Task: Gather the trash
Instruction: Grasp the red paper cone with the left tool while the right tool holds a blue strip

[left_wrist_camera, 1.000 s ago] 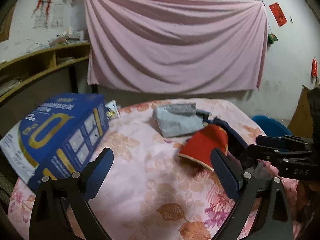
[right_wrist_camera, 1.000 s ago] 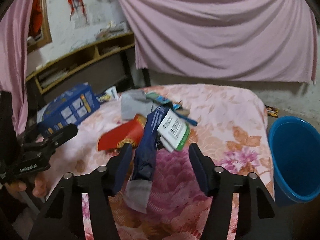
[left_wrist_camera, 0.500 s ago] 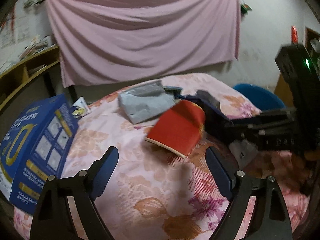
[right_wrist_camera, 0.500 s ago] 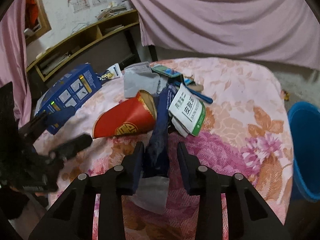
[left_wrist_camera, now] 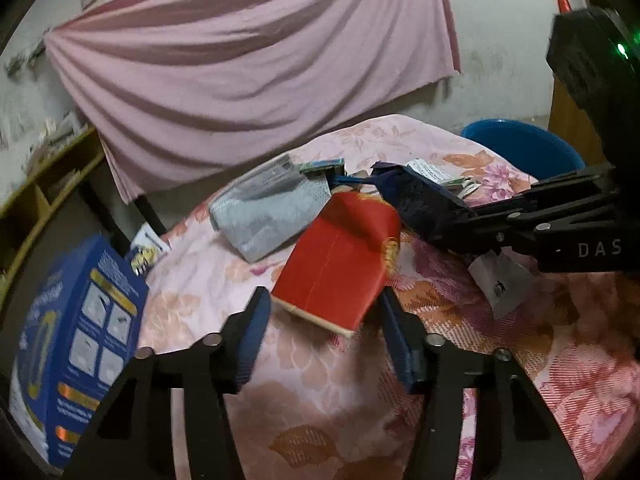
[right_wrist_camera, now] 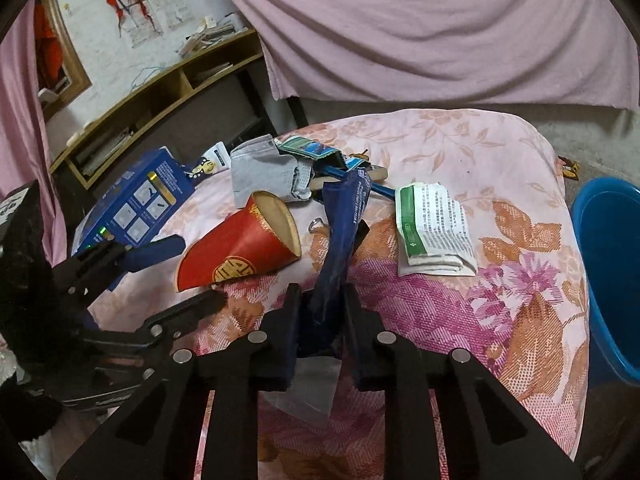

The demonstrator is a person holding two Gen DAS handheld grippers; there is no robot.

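Note:
A flattened red paper cup (left_wrist_camera: 336, 264) lies on the floral tablecloth (left_wrist_camera: 312, 408). Its base end sits between the fingers of my left gripper (left_wrist_camera: 324, 298), whose jaws are closing, with the pads close beside the cup. In the right wrist view the cup (right_wrist_camera: 240, 248) shows its open mouth, and the left gripper (right_wrist_camera: 200, 272) straddles its base. My right gripper (right_wrist_camera: 322, 288) is closing and pinches a long dark blue wrapper (right_wrist_camera: 340, 224), whose far end stands up off the cloth. In the left wrist view the right gripper (left_wrist_camera: 440, 228) holds that wrapper (left_wrist_camera: 416, 200) just right of the cup.
A white and green leaflet pack (right_wrist_camera: 432, 228) lies flat to the right of the wrapper. A grey pouch (right_wrist_camera: 260, 168) and small packets lie behind the cup. A blue box (left_wrist_camera: 80, 340) stands at the table's left edge. A blue bucket (right_wrist_camera: 612, 272) stands off the right edge.
The left gripper came in on the red cup and narrowed its jaws around its base. The right jaws closed onto the dark blue wrapper. The leaflet pack now lies apart from the wrapper.

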